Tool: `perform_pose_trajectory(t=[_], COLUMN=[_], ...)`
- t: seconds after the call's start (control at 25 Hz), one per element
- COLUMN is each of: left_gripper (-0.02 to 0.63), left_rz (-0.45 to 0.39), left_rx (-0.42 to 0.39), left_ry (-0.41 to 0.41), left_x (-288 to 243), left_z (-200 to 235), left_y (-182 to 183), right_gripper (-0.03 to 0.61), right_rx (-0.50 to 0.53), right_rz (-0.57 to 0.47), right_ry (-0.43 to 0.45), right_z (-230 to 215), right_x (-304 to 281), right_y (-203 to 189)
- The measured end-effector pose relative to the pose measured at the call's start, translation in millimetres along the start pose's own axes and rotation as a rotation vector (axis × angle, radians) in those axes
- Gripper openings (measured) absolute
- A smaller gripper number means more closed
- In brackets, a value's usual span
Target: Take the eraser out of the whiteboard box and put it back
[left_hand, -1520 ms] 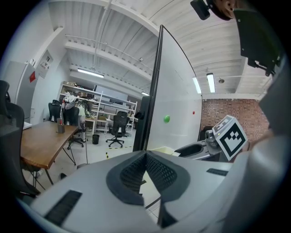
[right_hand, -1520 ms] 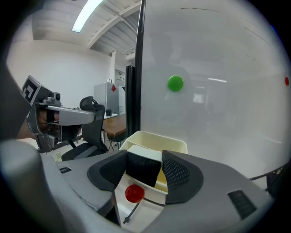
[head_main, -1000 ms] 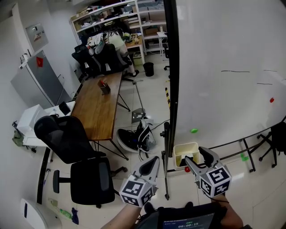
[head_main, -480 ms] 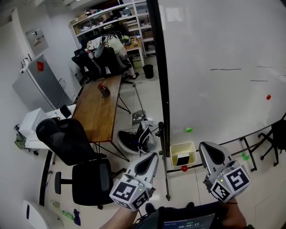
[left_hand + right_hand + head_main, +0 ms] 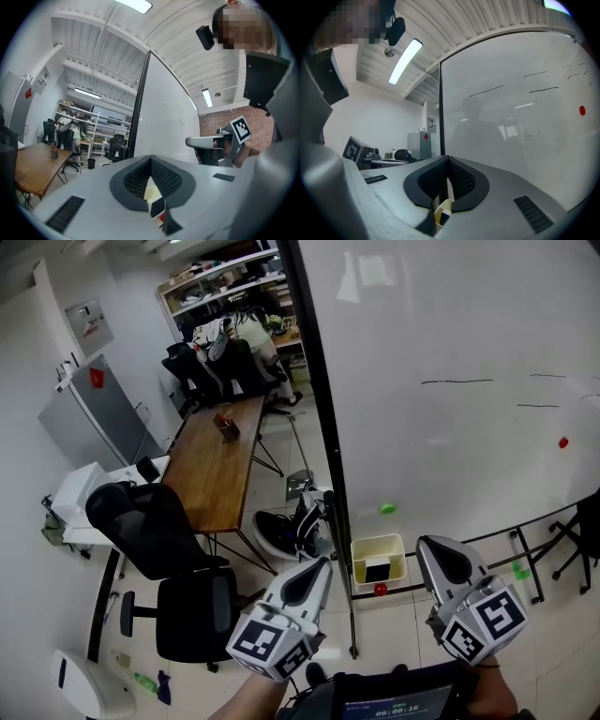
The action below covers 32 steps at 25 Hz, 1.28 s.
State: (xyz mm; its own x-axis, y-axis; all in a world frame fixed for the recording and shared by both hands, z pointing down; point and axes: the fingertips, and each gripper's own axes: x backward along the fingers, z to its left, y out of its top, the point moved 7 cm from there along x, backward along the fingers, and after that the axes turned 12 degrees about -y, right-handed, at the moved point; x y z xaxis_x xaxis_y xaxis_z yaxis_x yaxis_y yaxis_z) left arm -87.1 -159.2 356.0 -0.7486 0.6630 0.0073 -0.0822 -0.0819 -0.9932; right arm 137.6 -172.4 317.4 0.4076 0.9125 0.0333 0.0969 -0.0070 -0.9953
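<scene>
Both pairs of fingers clenched, nothing between them. The left gripper and right gripper are held level, side by side, facing the whiteboard.

- Left gripper view: ribbed fingers meet at the tip and hold nothing.
- Right gripper view: same, fingers pressed together and empty.

The eraser sits inside the whiteboard box, a cream tray at the board's bottom edge, just right of the black frame post. A red magnet sits right below the box.

Key relation:
- The box lies ahead of and below both grippers. In the head view it sits between the two tips.
- Both gripper views show it under the closed tips, through the gap beneath the fingers: cream wall with the dark eraser on the left, and a box corner on the right.
- The right gripper looks slightly nearer, but only by a thin margin.

The eraser's dark face shows from above. Its long axis can't be read at this size; it probably runs along the box width.

Judgement:
- Whichever gripper goes in needs to pitch down, spread its fingers and drop into the box from above.
- The box walls leave little side clearance, so the fingers should straddle the eraser's short dimension.
- The eraser is in the box, so this is either pre-pick or finished. This moment doesn't show which.
</scene>
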Motion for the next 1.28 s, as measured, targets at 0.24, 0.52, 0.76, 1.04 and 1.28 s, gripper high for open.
perform_pose_trajectory(t=[0.24, 0.52, 0.76, 1.04, 1.28], left_gripper=[0.029, 0.029, 0.029, 0.029, 0.029], left_rz=[0.009, 0.023, 0.025, -0.001, 0.004], left_rx=[-0.01, -0.023, -0.049, -0.021, -0.065], left_ry=[0.037, 0.175, 0.225, 0.216, 0.185], left_x=[-2, 11, 42, 149, 251], left_z=[-13, -37, -64, -77, -67], left_y=[0, -5, -7, -10, -15], right_gripper=[0.015, 0.015, 0.015, 0.015, 0.015], right_rx=[-0.008, -0.029, -0.052, -0.038, 0.045], right_rz=[0.0, 0.023, 0.022, -0.003, 0.003], right_ry=[0.04, 0.135, 0.186, 0.153, 0.085], right_z=[-10, -31, -17, 77, 181], right_x=[9, 15, 26, 64, 105], right_y=[4, -7, -10, -4, -13])
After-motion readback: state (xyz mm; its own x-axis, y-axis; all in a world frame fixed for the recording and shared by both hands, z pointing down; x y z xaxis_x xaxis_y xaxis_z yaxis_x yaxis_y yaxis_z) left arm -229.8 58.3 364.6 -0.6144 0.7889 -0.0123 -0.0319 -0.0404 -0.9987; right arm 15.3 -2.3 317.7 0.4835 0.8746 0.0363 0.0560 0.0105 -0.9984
